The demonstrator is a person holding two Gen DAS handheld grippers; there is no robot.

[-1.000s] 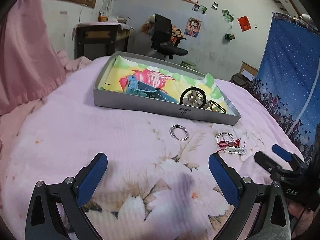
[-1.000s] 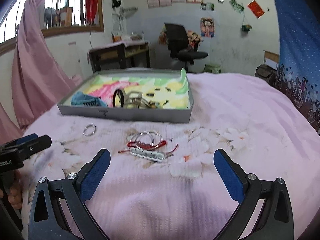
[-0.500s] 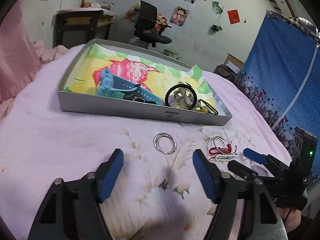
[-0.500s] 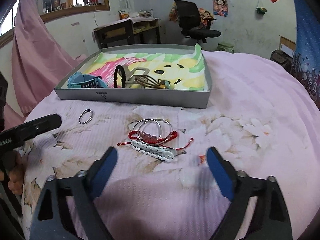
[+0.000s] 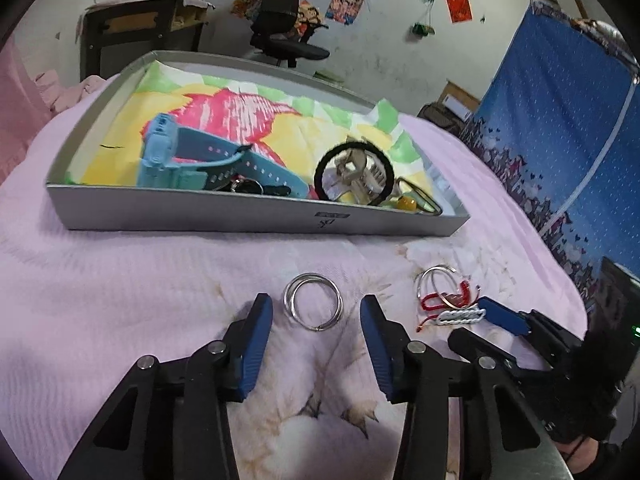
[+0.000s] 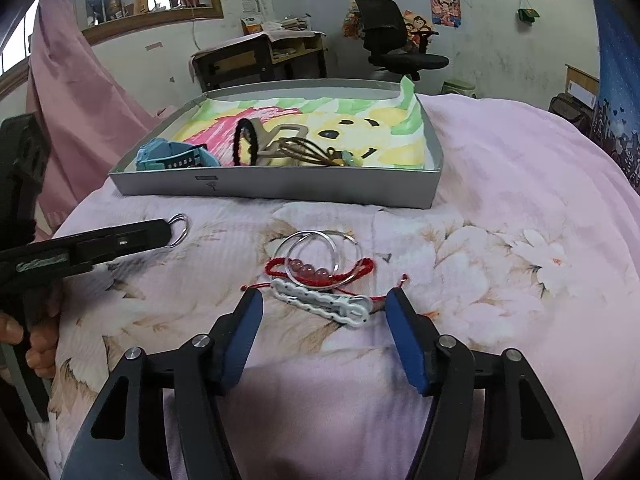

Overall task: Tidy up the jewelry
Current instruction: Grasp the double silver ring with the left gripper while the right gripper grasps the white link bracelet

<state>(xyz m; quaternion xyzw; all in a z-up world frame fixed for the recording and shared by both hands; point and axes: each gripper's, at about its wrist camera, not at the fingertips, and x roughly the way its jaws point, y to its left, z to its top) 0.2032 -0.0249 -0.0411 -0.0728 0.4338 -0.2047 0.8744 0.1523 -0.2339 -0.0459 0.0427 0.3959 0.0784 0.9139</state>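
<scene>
Lying on the pink flowered bedspread [image 5: 120,300], a pair of silver rings [image 5: 313,306] is framed by the left tongs [image 5: 316,316], whose blue pads have just been closing in and are seen on either side of the rings, apart and not yet pressed against them. Just to the right, a small heap of jewelry is found: a red beaded cord bracelet [image 6: 320,270], larger silver hoops [image 6: 316,248] laid over it, and a white hair clip [image 6: 324,302] at its near edge. The right tongs [image 6: 325,308] are held over this heap with the jaws apart; these too have just been narrowing, and the clip is seen between the pads, though no contact can be made out. Behind both groups, a shallow grey tray [image 5: 256,216] lined with brightly coloured paper is set on the bed, and a light blue watch [image 5: 188,156], a black hair tie [image 5: 354,172] and some gold-toned pieces are kept in it.
</scene>
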